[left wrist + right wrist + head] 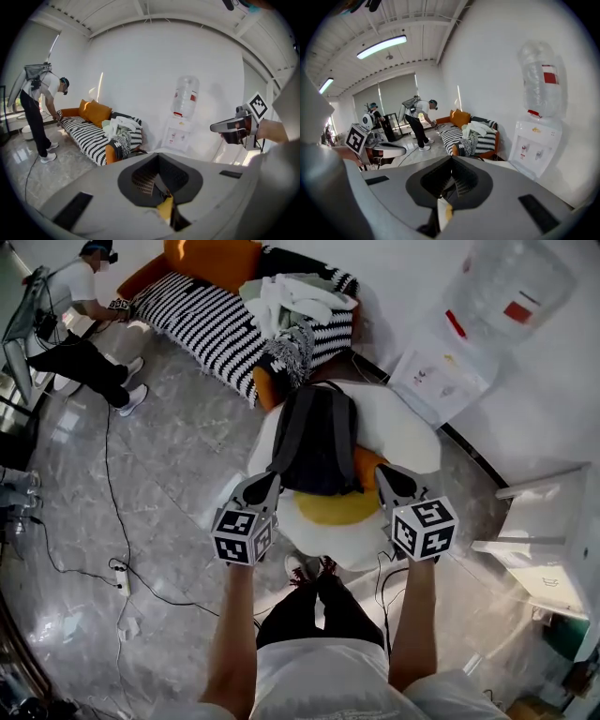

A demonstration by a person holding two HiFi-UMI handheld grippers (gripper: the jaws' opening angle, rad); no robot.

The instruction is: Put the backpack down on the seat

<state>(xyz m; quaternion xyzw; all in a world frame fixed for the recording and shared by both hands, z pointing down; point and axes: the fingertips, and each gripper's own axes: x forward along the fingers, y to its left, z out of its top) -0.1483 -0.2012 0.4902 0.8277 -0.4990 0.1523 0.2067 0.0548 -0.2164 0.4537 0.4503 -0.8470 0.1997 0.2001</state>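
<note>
Grips the backpack (317,439) at two points: pinched in the left gripper (260,487) by the strap (284,448) at the lower-left corner, and pinched in the right gripper (396,482) at the lower-right corner. Confirmed in both gripper views by dark mesh fabric (146,180) clamped in tightly closed jaws. Hangs at the centre of the head view, directly over the white and yellow seat (405,429), with the long axis running from the grippers toward the top of the frame and the far end pointing at the striped sofa (202,324). Lies ahead of and between both grippers, equally near to each. Requires, by estimate, only a straight lowering with both grippers level, without sideways shift. Cannot tell whether the underside touches the seat.
</note>
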